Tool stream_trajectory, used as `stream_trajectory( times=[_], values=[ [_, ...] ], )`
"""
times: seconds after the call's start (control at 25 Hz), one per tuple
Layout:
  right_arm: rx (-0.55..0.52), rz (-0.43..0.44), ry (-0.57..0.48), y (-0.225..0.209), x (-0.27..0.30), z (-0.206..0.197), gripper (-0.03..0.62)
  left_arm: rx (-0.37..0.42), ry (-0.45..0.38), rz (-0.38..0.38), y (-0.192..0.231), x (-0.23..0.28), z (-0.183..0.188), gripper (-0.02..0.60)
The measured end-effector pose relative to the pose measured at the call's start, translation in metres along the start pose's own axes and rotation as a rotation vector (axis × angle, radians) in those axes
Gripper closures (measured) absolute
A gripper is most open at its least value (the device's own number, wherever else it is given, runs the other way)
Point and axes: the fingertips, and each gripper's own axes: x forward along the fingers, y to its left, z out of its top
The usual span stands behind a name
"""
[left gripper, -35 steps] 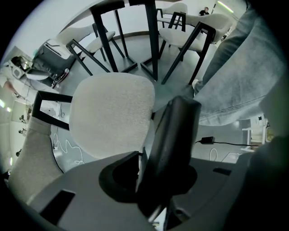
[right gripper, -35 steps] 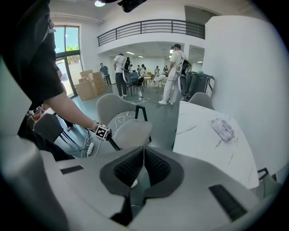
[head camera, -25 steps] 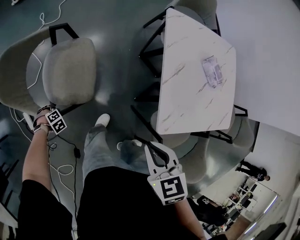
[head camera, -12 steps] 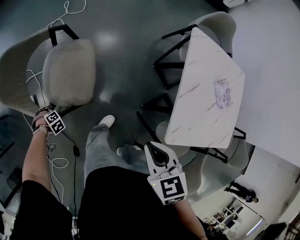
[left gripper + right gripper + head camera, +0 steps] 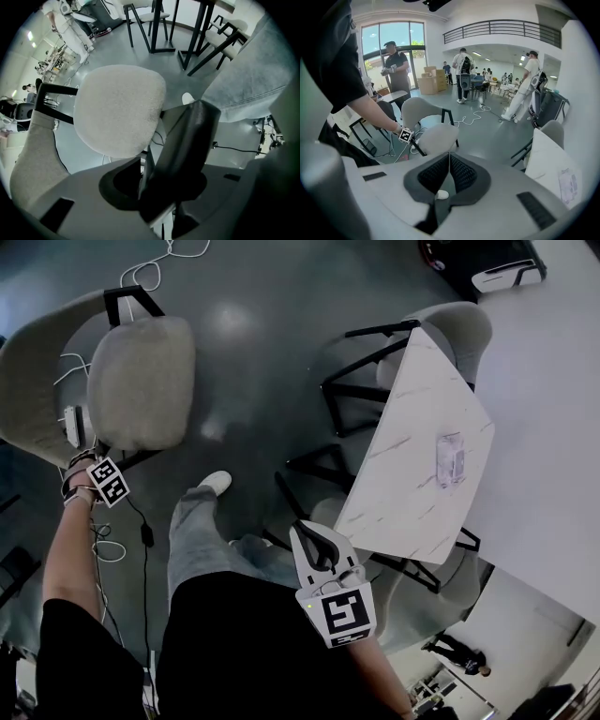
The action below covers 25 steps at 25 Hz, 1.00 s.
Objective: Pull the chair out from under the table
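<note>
**Chair stands clear of the table, left jaws parted**

At the left of the head view I see the grey upholstered chair (image 5: 141,381) out on the dark floor (image 5: 253,343), well apart from the table. The left gripper (image 5: 94,474) sits just beside the near edge of its seat. Only the left gripper view tells me the grip. Its jaws have just been opening and stand spread with nothing pinched, and the seat cushion is just beyond them.

At centre, the right gripper (image 5: 317,545) hangs over the person's legs. Its own view shows the ribbed jaws pressed together and empty. That view also shows people standing across the room, which the head view barely catches.

On the right is the marbled tabletop (image 5: 412,474) with a clear plastic item (image 5: 452,457) on it and other chairs (image 5: 459,329) tucked beneath.
</note>
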Motion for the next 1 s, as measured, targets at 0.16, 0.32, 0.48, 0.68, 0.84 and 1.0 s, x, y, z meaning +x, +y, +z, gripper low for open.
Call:
stream_trajectory(
  times=[0.16,0.32,0.48,0.68,0.84,1.0],
  values=[
    [-0.031,0.030,0.001,0.007,0.008,0.008,0.579,-0.026,0.000,-0.005,-0.010,0.001,-0.017,0.430],
    [-0.050,0.054,-0.011,0.016,0.014,0.011,0.579,-0.042,-0.002,-0.035,-0.022,0.002,-0.033,0.414],
    [-0.050,0.067,-0.015,0.018,0.019,0.013,0.579,-0.055,-0.018,-0.040,-0.027,0.001,-0.036,0.408],
    [-0.048,0.060,-0.034,0.021,0.020,0.024,0.579,-0.063,-0.027,-0.080,-0.030,0.000,-0.035,0.397],
    [-0.031,0.046,-0.040,0.022,0.018,0.017,0.579,-0.097,-0.041,-0.092,-0.028,-0.003,-0.032,0.359],
    [0.001,0.033,-0.041,0.025,0.015,0.012,0.579,-0.146,-0.043,-0.110,-0.030,-0.010,-0.031,0.354]
  ],
)
